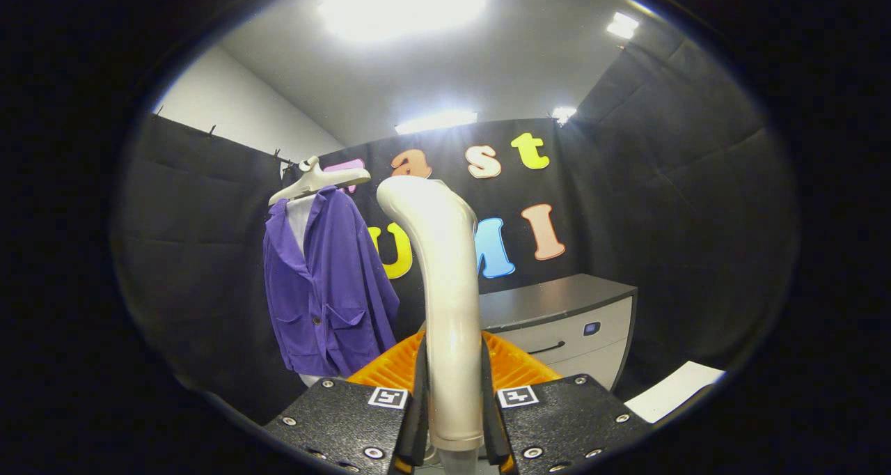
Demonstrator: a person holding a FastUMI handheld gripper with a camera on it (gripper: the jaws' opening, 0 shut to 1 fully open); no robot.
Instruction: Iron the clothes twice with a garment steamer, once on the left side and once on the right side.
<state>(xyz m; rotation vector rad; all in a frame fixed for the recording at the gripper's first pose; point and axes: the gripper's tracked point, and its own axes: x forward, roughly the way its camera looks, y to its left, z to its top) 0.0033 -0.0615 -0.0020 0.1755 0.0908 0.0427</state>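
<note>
A white garment steamer (445, 280) stands upright between my fingers, its curved head rising above them. My gripper (452, 384) is shut on the steamer's handle, with both fingers (420, 391) pressing its sides. A purple jacket (327, 287) hangs on a white hanger (317, 179) against the black booth wall, beyond the fingers and to the left of the steamer. Its front faces me, with two pockets and buttons showing. The steamer's head is apart from the jacket, to its right.
A grey cabinet with drawers (564, 329) stands beyond the fingers on the right. An orange ridged part (515, 363) sits just behind the steamer. A white flat sheet (679, 390) lies low on the right.
</note>
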